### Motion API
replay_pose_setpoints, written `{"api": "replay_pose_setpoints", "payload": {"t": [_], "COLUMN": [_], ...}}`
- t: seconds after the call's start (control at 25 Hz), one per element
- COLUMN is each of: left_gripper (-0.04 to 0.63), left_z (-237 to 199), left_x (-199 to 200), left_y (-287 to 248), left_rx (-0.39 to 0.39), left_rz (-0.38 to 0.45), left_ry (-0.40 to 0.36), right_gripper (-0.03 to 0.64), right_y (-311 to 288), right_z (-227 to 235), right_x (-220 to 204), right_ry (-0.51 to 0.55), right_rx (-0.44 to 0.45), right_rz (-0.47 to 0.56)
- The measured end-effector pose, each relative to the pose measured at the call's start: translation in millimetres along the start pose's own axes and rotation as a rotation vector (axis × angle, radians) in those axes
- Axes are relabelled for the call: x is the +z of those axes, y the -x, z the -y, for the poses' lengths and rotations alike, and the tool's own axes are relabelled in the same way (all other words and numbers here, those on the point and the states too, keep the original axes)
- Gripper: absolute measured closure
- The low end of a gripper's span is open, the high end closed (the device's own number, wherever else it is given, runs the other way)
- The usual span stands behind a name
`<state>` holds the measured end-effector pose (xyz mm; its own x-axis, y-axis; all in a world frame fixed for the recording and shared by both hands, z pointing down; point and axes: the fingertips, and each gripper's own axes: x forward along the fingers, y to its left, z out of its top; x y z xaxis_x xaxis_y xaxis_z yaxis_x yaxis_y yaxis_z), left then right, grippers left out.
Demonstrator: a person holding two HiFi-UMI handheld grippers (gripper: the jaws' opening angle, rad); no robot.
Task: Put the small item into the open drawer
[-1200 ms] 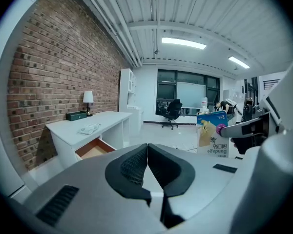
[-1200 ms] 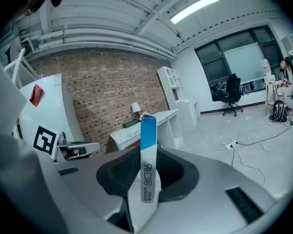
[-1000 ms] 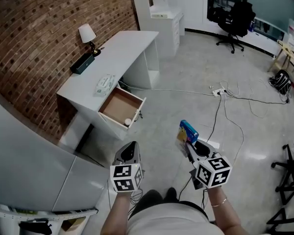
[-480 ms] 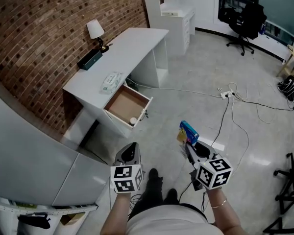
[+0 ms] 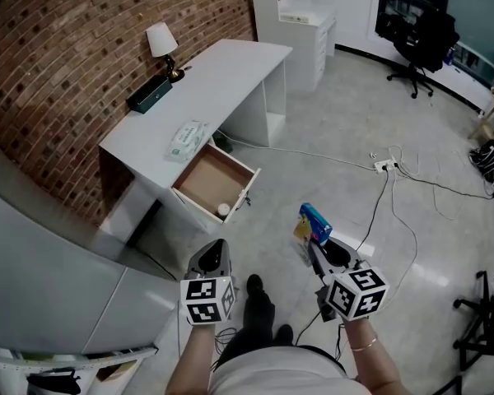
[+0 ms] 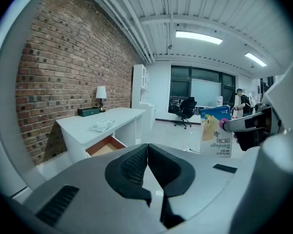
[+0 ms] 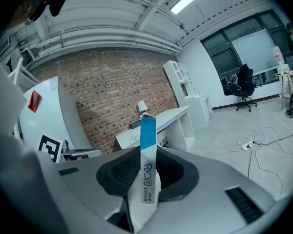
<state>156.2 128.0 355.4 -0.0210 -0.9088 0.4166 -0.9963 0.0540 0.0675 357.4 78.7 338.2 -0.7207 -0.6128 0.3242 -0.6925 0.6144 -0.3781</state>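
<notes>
Brick wall (image 5: 82, 72) runs along the left of the room, and a white desk (image 5: 230, 68) stands with its back edge against it on a pale grey floor. A small lamp (image 5: 160, 39) and a dark oblong box (image 5: 148, 94) sit along that back edge. A soft white pack (image 5: 187, 140) lies near the front edge, right above the open drawer (image 5: 204, 179). The drawer is pulled out from under the desk's front edge. Its brown bottom is bare except for a small white round thing (image 5: 223, 210) in its front corner.

Both grippers are held over the floor, well apart from the desk. The right gripper (image 5: 313, 245) is clamped on a small bandage box (image 5: 315, 222), blue on top and white below. The box stands upright between the pads, with its narrow edge toward that gripper's camera and its top rising above the jaw tips. The left gripper (image 6: 147, 152) has its jaws closed together with nothing between them.

Cables (image 5: 395, 196) trail across the floor to the right, and a black office chair (image 5: 417, 35) stands at the far end of the room.
</notes>
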Motion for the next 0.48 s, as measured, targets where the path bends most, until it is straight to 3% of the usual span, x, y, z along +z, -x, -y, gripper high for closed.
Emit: {"api": "replay_pose_setpoints", "payload": {"t": [0.48], "left_gripper": [0.574], "left_z": [-115.5], "left_x": [33.5], "left_y": [-127.7], "left_rx": [-0.016], "left_rz": [-0.020], "left_ry": [0.067], "right_gripper": [0.520], "right_y": [-175.1], "right_z": [0.4], "right_x": [46.7], "right_ry": [0.023], "right_rx": [0.005], "right_rz": [-0.060]}}
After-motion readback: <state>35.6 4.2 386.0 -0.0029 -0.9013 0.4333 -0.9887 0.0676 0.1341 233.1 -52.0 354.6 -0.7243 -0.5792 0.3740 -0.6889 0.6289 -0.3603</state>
